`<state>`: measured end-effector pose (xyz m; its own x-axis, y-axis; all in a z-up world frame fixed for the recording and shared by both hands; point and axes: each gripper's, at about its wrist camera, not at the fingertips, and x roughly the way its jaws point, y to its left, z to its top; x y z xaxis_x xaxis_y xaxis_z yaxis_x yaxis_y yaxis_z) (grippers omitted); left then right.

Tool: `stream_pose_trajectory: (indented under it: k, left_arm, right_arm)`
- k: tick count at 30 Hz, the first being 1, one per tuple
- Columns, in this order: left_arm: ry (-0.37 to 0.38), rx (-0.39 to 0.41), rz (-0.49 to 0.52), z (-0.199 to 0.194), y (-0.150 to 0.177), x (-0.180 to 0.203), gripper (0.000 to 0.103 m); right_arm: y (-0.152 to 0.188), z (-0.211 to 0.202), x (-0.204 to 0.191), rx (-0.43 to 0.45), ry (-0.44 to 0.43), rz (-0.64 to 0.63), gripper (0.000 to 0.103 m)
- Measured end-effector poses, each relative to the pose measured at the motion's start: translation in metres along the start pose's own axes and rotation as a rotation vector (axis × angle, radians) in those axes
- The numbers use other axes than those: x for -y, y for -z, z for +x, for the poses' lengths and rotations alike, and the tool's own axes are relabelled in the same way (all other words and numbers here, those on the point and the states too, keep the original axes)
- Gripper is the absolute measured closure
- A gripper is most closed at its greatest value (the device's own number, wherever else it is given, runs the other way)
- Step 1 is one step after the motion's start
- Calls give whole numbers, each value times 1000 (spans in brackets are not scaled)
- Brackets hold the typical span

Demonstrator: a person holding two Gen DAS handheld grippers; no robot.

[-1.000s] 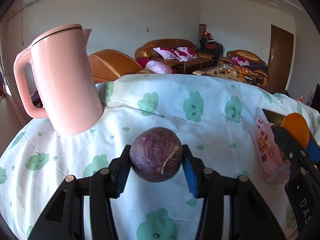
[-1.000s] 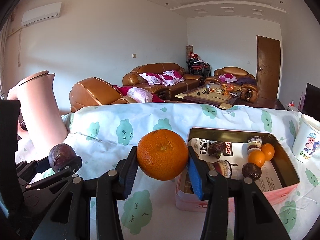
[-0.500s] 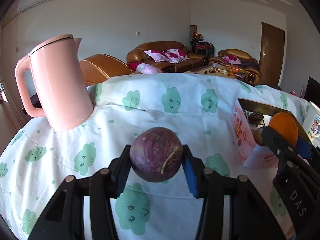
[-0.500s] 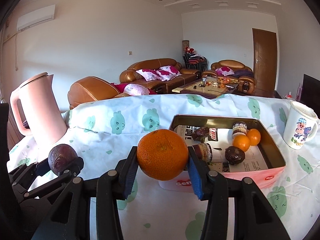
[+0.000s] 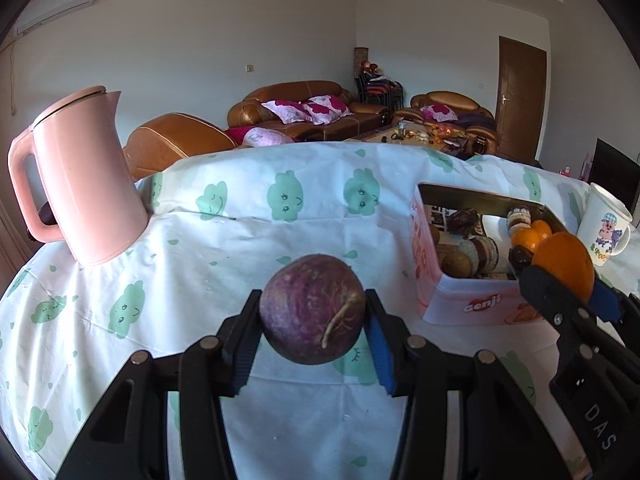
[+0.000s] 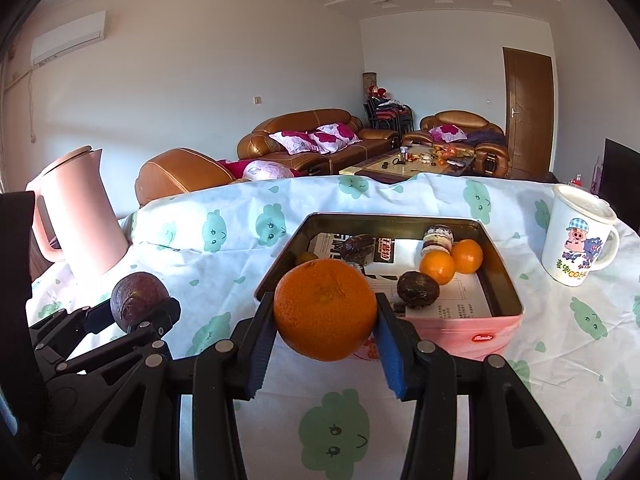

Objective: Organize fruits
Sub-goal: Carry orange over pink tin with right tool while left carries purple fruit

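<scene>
My left gripper [image 5: 313, 330] is shut on a purple passion fruit [image 5: 313, 314], held above the tablecloth left of the pink tin. In the right wrist view the left gripper [image 6: 140, 310] shows at the left with that passion fruit [image 6: 138, 300]. My right gripper [image 6: 325, 322] is shut on an orange [image 6: 325, 309], held in front of the tin's near left corner; this orange also shows in the left wrist view [image 5: 564, 262]. The open pink tin [image 6: 496, 332] holds two small oranges [image 6: 438, 266], dark passion fruits [image 6: 418, 288] and small jars [image 6: 438, 236].
A pink kettle [image 5: 86, 176] stands at the back left of the table. A white cartoon mug [image 6: 576, 240] stands right of the tin. The table has a white cloth with green cloud prints [image 5: 240, 248]. Sofas and a coffee table lie beyond.
Both grippers have swung right and drawn nearer the tin, each still holding its fruit. The tin and the mug now sit more centred and closer in both views.
</scene>
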<state>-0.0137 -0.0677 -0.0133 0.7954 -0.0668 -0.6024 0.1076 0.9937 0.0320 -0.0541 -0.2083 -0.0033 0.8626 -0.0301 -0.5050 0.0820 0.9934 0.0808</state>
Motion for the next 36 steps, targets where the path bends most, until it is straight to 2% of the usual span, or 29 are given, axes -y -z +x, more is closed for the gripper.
stream_pose_trajectory:
  k: [9, 16, 24, 30, 36]
  left_arm:
    - [48, 8, 38, -7, 3, 29, 53]
    - [120, -11, 56, -7, 1, 57, 53]
    - [198, 51, 117, -10, -12, 99, 53]
    - [222, 58, 93, 10, -38, 121, 53]
    - [191, 33, 54, 39, -53, 123, 53]
  right_arm:
    - [2, -14, 28, 17, 28, -12, 54]
    - [3, -20, 47, 27, 64, -8, 54]
    - [-8, -20, 86, 54, 161, 37, 54]
    - [-30, 7, 107, 29, 217, 46, 54]
    - [-45, 47, 119, -30, 152, 97, 54]
